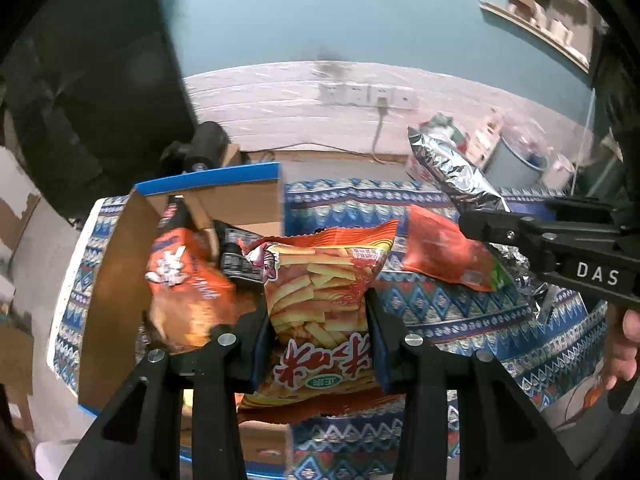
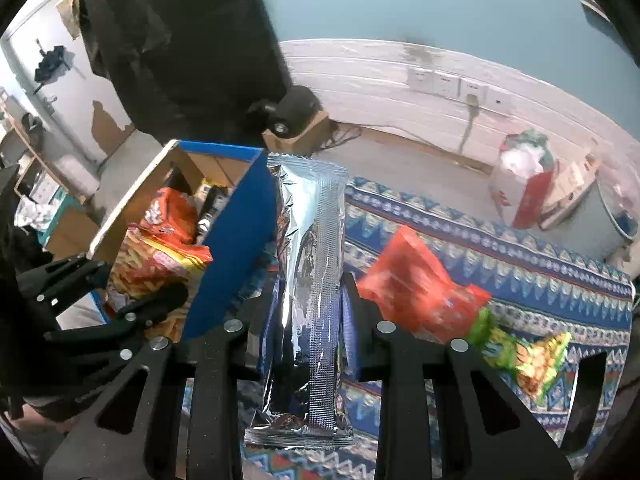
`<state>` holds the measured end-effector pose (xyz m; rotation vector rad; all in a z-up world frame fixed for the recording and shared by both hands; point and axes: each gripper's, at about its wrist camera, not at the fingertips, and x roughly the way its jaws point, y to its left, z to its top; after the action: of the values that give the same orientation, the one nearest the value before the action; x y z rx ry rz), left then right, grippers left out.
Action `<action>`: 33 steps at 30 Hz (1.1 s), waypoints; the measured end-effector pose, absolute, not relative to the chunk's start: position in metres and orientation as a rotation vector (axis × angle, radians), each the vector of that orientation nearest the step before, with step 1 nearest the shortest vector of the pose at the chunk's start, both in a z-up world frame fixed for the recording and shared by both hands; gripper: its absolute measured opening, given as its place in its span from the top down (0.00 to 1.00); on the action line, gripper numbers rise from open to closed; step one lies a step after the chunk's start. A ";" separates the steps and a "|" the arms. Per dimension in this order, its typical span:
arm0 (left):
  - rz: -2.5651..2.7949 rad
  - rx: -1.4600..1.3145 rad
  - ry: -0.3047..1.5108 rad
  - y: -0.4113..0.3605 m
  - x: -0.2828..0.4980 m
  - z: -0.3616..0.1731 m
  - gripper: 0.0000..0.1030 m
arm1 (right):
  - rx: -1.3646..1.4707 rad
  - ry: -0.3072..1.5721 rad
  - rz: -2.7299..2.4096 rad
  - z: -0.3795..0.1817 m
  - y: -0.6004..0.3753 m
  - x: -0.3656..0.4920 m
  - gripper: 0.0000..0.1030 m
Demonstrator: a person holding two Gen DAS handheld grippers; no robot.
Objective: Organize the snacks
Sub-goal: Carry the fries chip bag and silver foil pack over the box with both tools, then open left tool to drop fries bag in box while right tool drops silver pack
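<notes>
Two-gripper view around the blue-sided cardboard box point(image 2: 236, 216). The left gripper point(image 1: 320, 332) has its fingers point(image 1: 256, 344) clenched on an orange fries-print snack bag point(image 1: 320, 280), held at the box's open top, partly over its rim. The right gripper point(image 2: 308, 320) grasps a silver foil packet point(image 2: 312, 264) upright, just beside the box's blue wall. An orange-red packet point(image 2: 416, 288) and a green-yellow packet point(image 2: 520, 356), blurred, lie on the patterned surface point(image 2: 520, 264), apart from the box. Inside the box sits another orange bag point(image 1: 188, 280).
</notes>
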<state>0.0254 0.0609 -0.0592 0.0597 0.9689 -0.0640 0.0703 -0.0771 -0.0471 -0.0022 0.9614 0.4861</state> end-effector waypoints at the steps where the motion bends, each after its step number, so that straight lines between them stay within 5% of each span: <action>1: -0.054 0.052 0.965 0.068 0.025 -0.058 0.60 | -0.002 0.963 0.493 -0.047 -0.071 0.073 0.74; 33: 0.225 -0.116 1.009 0.222 0.020 -0.078 0.59 | -0.045 1.017 0.631 -0.062 0.076 0.109 0.74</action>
<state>0.0198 0.2223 -0.0780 -0.1165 1.0089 0.2255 0.1088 0.0764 -0.0619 -0.0453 1.0170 0.6314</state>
